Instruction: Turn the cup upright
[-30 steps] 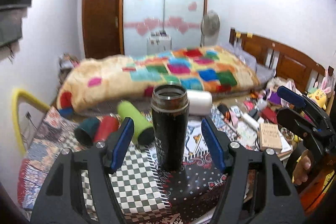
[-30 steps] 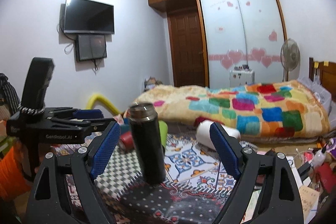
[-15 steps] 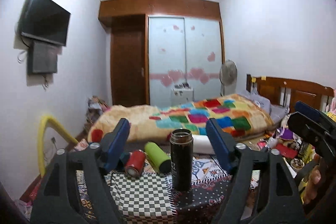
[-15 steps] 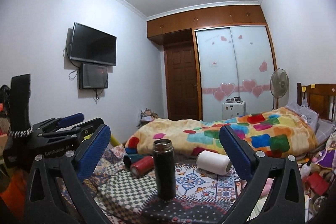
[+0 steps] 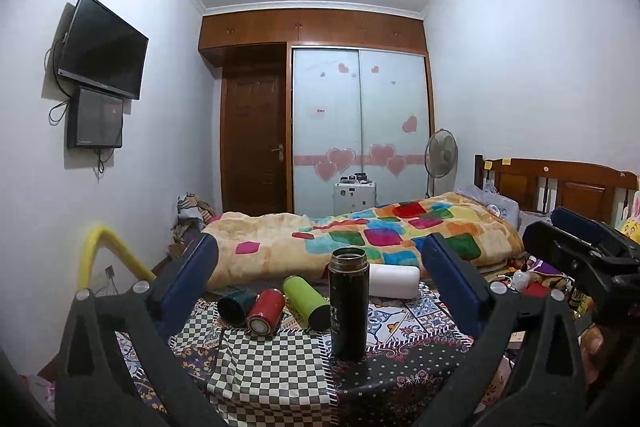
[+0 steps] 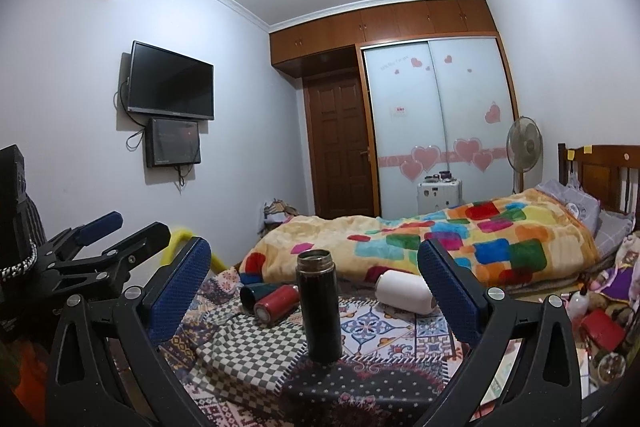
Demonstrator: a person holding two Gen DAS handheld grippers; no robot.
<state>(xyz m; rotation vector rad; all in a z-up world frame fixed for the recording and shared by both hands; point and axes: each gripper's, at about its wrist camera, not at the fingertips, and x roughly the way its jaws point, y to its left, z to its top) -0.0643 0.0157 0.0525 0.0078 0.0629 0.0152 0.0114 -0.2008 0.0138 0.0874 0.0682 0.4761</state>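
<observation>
A tall black cup (image 5: 348, 303) stands upright, mouth up, on the patterned tablecloth (image 5: 272, 367); it also shows in the right wrist view (image 6: 319, 305). My left gripper (image 5: 320, 291) is open and empty, drawn back from the cup. My right gripper (image 6: 314, 293) is open and empty too, also well back. The other gripper shows at the right edge of the left wrist view (image 5: 580, 247) and at the left edge of the right wrist view (image 6: 100, 251).
Behind the black cup lie a dark teal cup (image 5: 236, 303), a red cup (image 5: 266, 311), a green cup (image 5: 306, 301) and a white cup (image 5: 394, 281), all on their sides. A bed with a colourful blanket (image 5: 360, 239) is beyond the table. Clutter (image 6: 600, 319) lies on the right.
Both grippers have pulled back and up from the upright black cup, which now looks smaller and farther off. Both stay open. The cup has not moved.
</observation>
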